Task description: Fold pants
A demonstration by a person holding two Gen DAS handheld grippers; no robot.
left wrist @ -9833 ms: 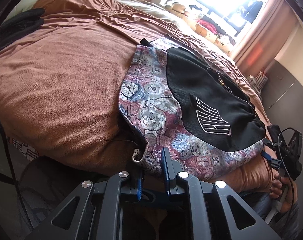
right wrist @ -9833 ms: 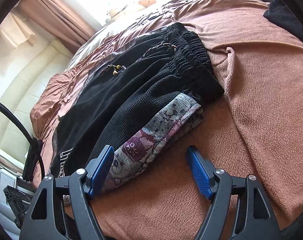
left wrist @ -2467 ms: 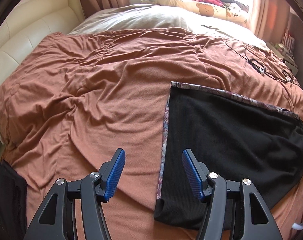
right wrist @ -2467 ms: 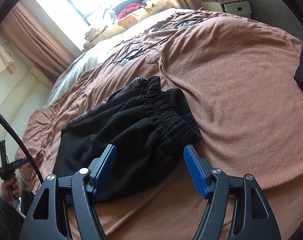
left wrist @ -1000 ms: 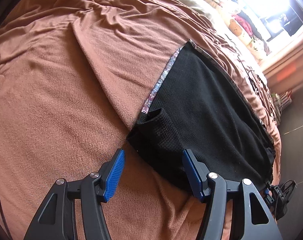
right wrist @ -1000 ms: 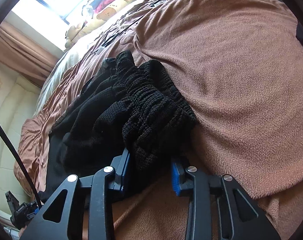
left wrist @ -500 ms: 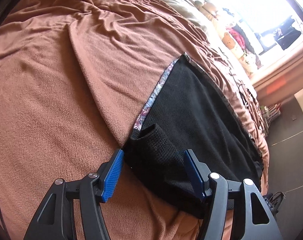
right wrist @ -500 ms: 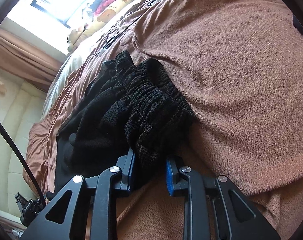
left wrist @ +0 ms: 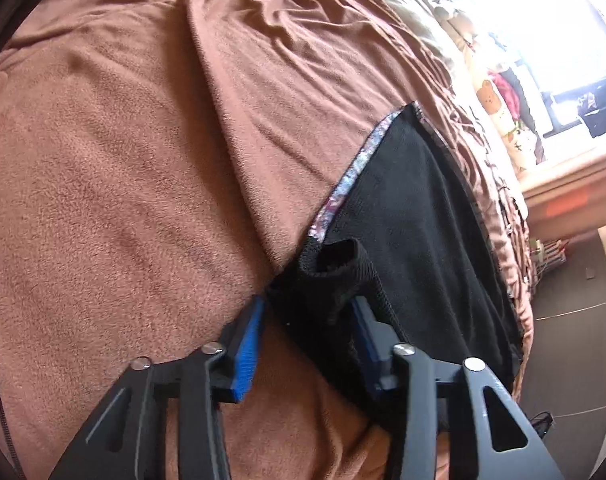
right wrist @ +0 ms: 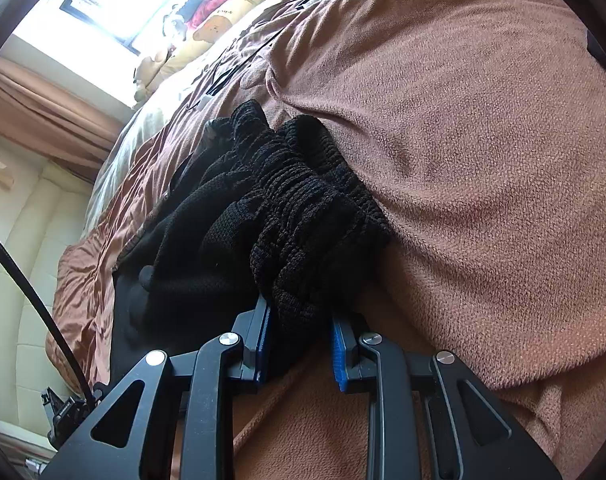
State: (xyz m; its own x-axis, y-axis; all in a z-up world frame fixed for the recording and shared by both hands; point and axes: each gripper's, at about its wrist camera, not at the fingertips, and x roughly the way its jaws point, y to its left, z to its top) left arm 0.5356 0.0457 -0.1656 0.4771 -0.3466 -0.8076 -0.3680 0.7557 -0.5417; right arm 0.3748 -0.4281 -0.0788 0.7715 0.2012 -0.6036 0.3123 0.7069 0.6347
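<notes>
The pants [left wrist: 415, 216] lie folded on the brown blanket [left wrist: 123, 160], black side up with a patterned strip along the left edge. My left gripper [left wrist: 307, 320] is closed on the near leg-end corner, which bunches up between the blue pads. In the right wrist view the elastic waistband [right wrist: 303, 208] is gathered in thick ridges, and my right gripper [right wrist: 299, 336] is shut on its near end.
The blanket [right wrist: 483, 140] bulges to the right of the waistband. Plush toys and a pillow [right wrist: 207, 24] sit under the bright window at the far end. A cream padded headboard [right wrist: 31, 272] is at left. Dark floor [left wrist: 571, 320] lies past the bed's edge.
My left gripper has closed from wide open onto the leg-end corner. My right gripper has tightened on the waistband and holds it.
</notes>
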